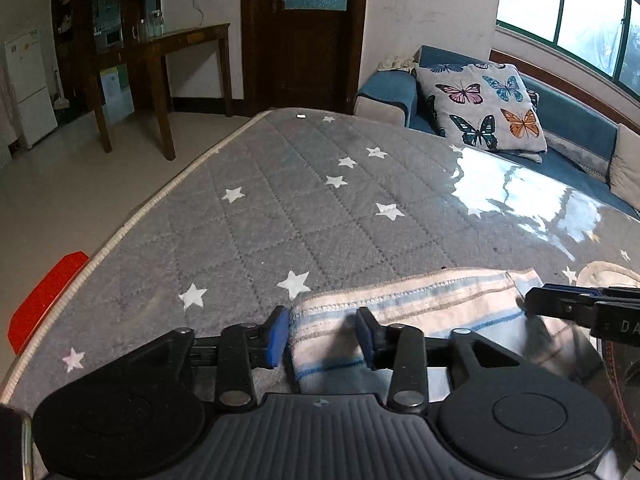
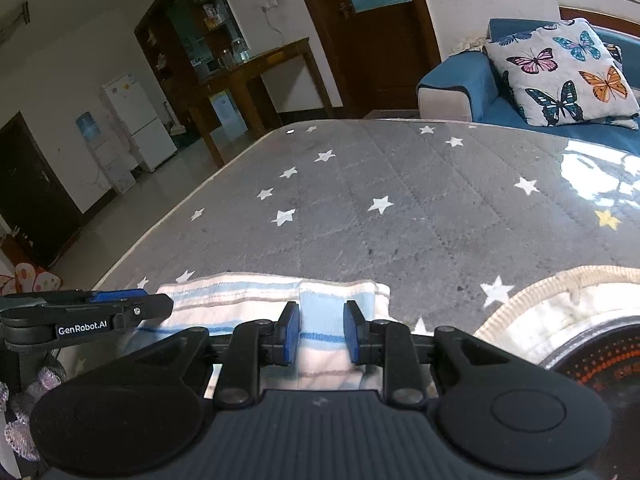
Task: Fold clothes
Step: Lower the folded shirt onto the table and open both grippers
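Observation:
A folded cloth with pale pink, white and blue stripes lies at the near edge of the grey star-patterned table cover. My left gripper stands open over the cloth's left end, its blue pads apart with the cloth's corner lying between them. My right gripper is shut on a raised fold of the striped cloth near its right end. Each gripper shows side-on in the other's view: the right gripper at the cloth's right, the left gripper at its left.
A beige woven rim of a round thing sits on the cover to the right of the cloth. A red object pokes out beyond the table's left edge. A blue sofa with a butterfly pillow stands behind the table.

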Motion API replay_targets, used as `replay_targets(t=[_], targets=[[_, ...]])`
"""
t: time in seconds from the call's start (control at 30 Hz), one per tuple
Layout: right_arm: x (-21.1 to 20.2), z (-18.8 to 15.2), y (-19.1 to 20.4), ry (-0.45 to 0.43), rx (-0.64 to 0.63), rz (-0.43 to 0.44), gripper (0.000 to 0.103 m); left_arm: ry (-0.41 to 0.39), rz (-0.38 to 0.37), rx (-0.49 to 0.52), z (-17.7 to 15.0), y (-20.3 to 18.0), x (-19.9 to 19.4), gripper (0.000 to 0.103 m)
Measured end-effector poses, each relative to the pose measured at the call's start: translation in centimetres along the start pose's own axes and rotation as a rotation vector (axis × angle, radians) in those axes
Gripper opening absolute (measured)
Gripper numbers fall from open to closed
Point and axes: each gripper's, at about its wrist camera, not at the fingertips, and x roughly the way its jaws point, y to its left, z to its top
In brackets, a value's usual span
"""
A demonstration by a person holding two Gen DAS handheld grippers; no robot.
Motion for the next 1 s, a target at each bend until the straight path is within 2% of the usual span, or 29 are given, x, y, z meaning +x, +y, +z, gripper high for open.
replay_targets(t=[0.27, 0.37, 0.5, 0.77, 1.0], targets=[[-3.1, -0.5, 0.9, 0.017, -0.047, 0.01, 0.024, -0.012, -0.019, 0.048, -1.6, -1.1, -3.0, 0.059], [-4.9, -1.1, 1.5, 0.024, -0.074, 0.025, 0.024, -0.013, -0.027, 0.062, -2.4, -1.6, -4.3, 0.067], [-6.6, -2.4, 2.3, 0.046, -0.127, 0.04, 0.024, -0.009, -0.029, 0.083, -4.0, -2.1, -6.2, 0.073], [-9.9, -6.4, 3.1, 0.064, -0.186, 0.029, 0.024, -0.001, -0.031, 0.087, -7.8, -2.4, -9.1, 0.076], [-10.6, -9.0, 2.5, 0.052, -0.186, -0.022, 0.025, 0.045, 0.0, 0.069, -10.4, -1.8, -8.9, 0.076]])
